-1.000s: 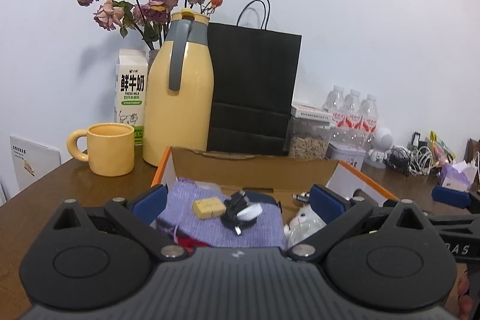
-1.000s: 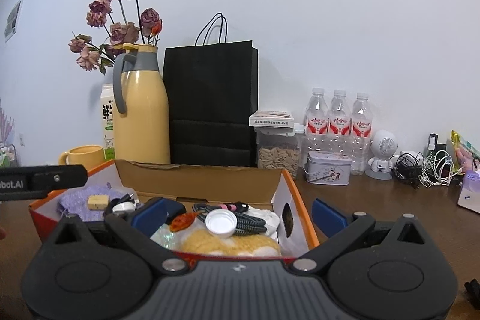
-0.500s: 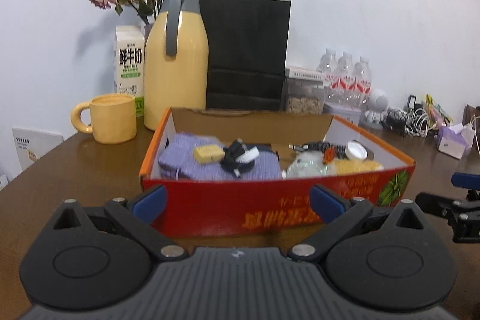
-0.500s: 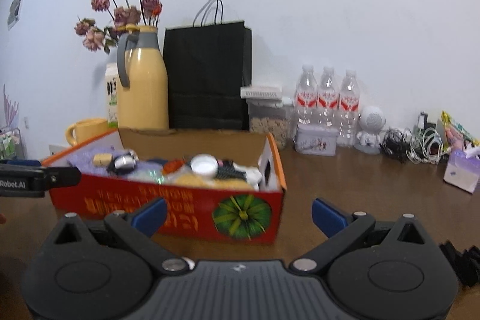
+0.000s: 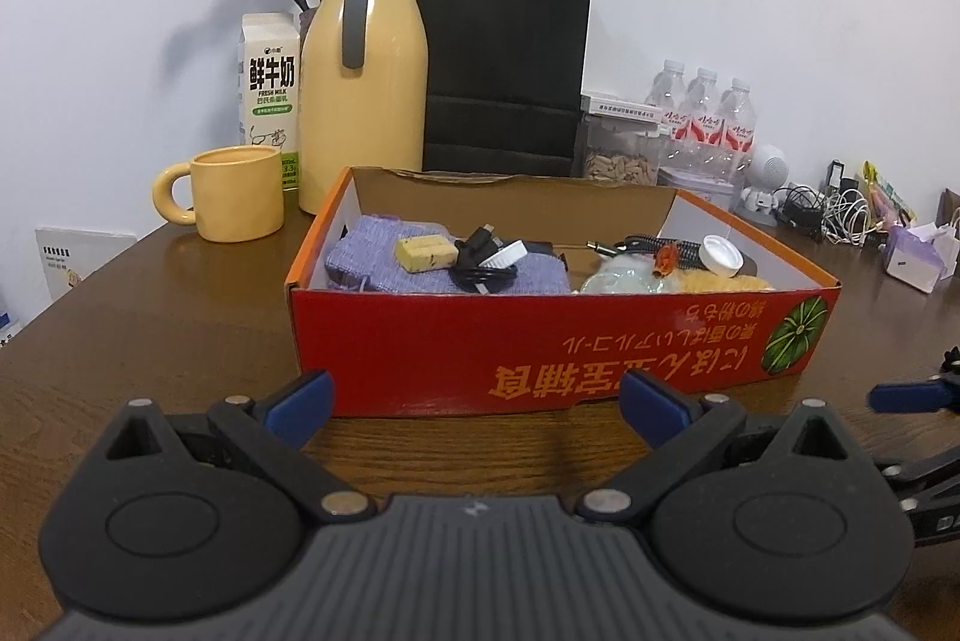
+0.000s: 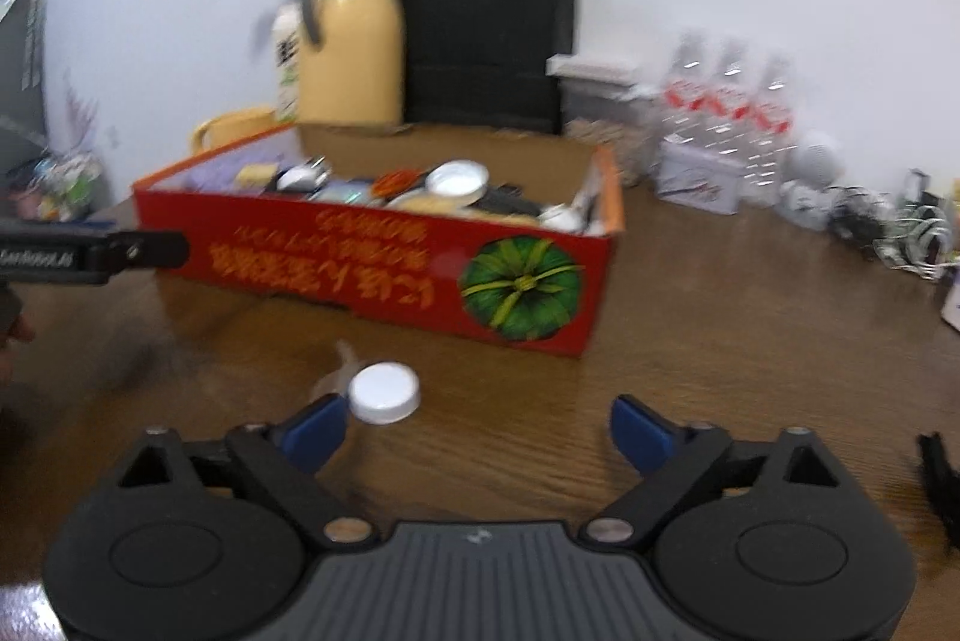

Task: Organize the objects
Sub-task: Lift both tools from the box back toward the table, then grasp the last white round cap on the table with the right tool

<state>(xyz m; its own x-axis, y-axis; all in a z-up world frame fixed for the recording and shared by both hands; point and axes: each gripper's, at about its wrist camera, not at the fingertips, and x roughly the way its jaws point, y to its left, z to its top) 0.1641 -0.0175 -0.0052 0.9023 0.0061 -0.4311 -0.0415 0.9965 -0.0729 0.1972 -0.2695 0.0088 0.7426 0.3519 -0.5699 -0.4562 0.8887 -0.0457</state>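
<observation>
A red cardboard box [image 5: 558,335] stands on the brown table, also in the right wrist view [image 6: 372,269]. It holds a purple cloth pouch [image 5: 384,257], a yellow block [image 5: 425,252], a black cable with a white plug [image 5: 489,260], a white cap [image 5: 723,255] and other small items. A second white cap [image 6: 384,392] lies on the table in front of the box, just beyond my right gripper's left finger. My left gripper [image 5: 477,404] is open and empty, in front of the box. My right gripper [image 6: 477,431] is open and empty.
Behind the box stand a yellow thermos [image 5: 363,83], a yellow mug [image 5: 237,194], a milk carton [image 5: 270,89], a black paper bag [image 5: 504,65], dried roses and water bottles [image 5: 702,119]. Cables [image 5: 840,215] and a tissue pack [image 5: 918,254] lie far right. A black object [image 6: 939,485] lies right.
Both grippers have pulled back from above the box to the table in front of it. The right view has swung and blurred, and a white cap on the table has come into view.
</observation>
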